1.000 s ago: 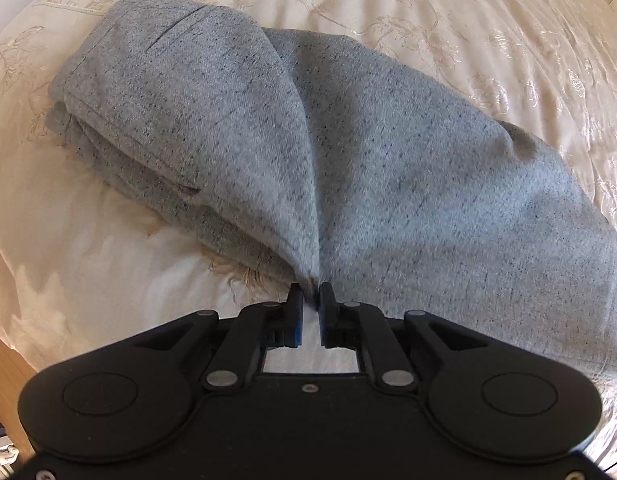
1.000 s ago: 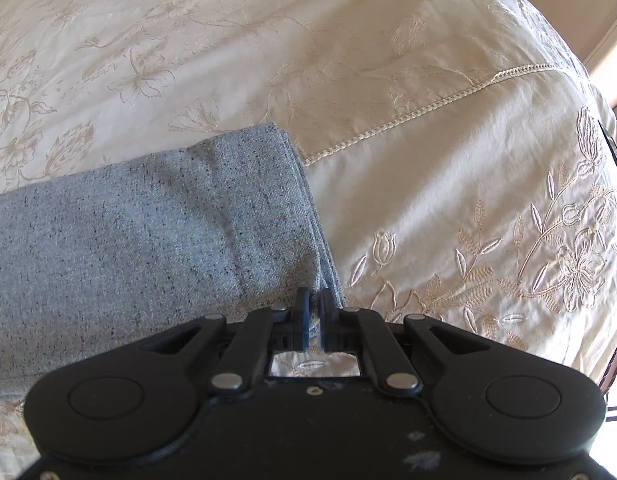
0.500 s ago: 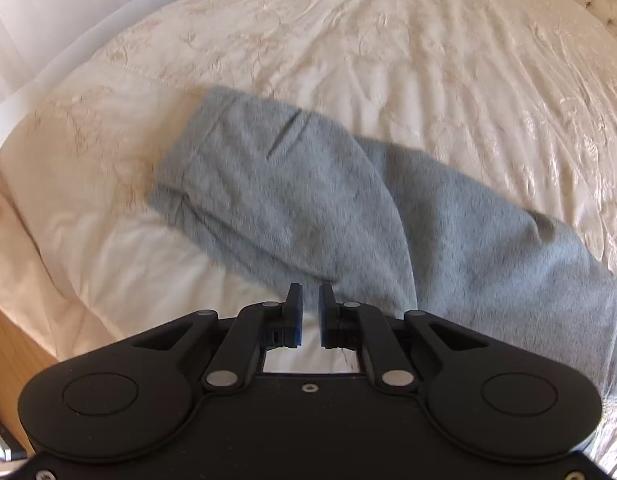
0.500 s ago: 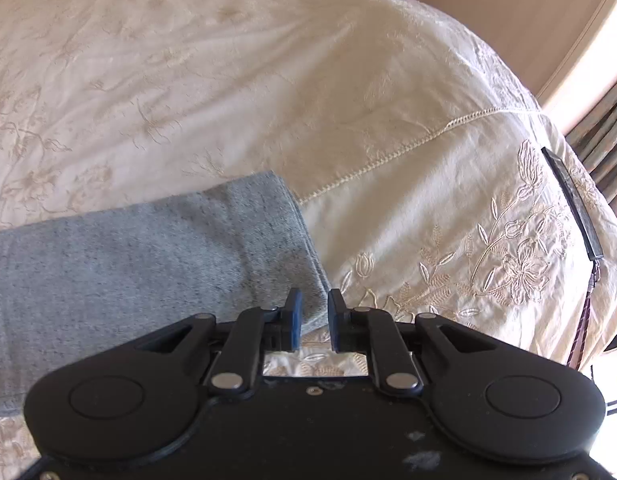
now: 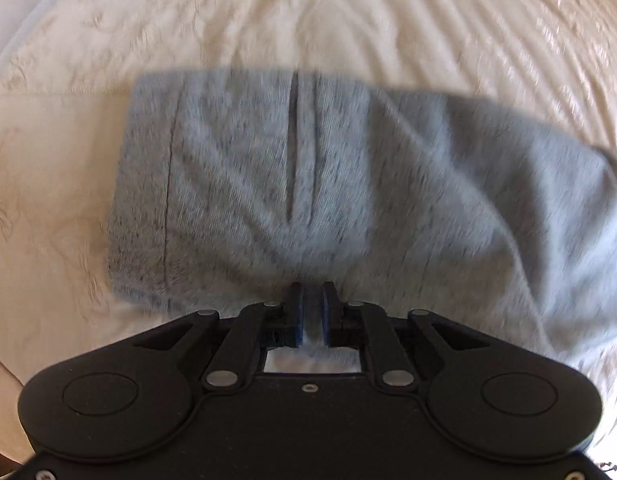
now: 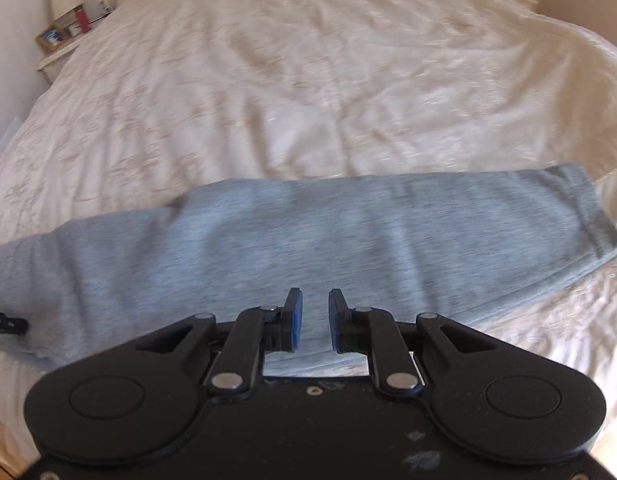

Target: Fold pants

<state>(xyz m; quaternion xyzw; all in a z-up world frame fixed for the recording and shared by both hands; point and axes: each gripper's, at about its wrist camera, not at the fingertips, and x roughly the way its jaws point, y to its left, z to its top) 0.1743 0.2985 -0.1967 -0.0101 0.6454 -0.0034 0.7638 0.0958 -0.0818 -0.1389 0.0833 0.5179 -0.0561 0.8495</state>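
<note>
Pants (image 5: pixel 308 184) lie lengthwise across the bed (image 6: pixel 308 80), one leg stacked on the other, waist end at 9 o'clock in the left view, cuffs at 3 o'clock in the right view. Left gripper (image 5: pixel 309 312): fingers slightly apart, empty. Right gripper (image 6: pixel 315 316): fingers apart, empty. Both hover at the near edge, probably positioned for the crosswise fold

Bright daylight, motion blur, fisheye edges

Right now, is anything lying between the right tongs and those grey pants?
Nothing: in the right wrist view, the open right tongs hang directly over the grey pants.
</note>
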